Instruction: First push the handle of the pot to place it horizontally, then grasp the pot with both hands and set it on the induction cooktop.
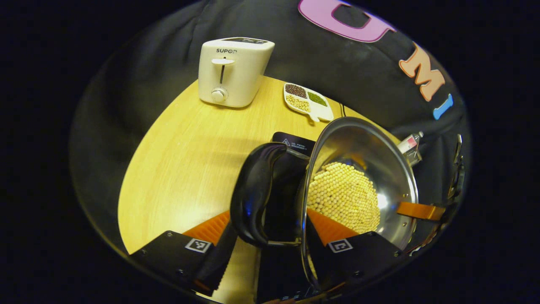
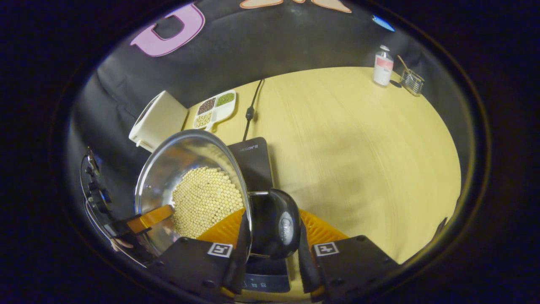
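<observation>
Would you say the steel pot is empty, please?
No, the shiny steel pot holds a heap of small pale round beans, plain to see in the right gripper view.

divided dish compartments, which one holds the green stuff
In the divided dish, the green grains fill the compartment on the far right in the left gripper view; the other two filled ones hold dark brown grains and pale beans.

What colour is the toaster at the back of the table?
The boxy toaster is white, with a round front knob; the left gripper view shows it best.
</observation>
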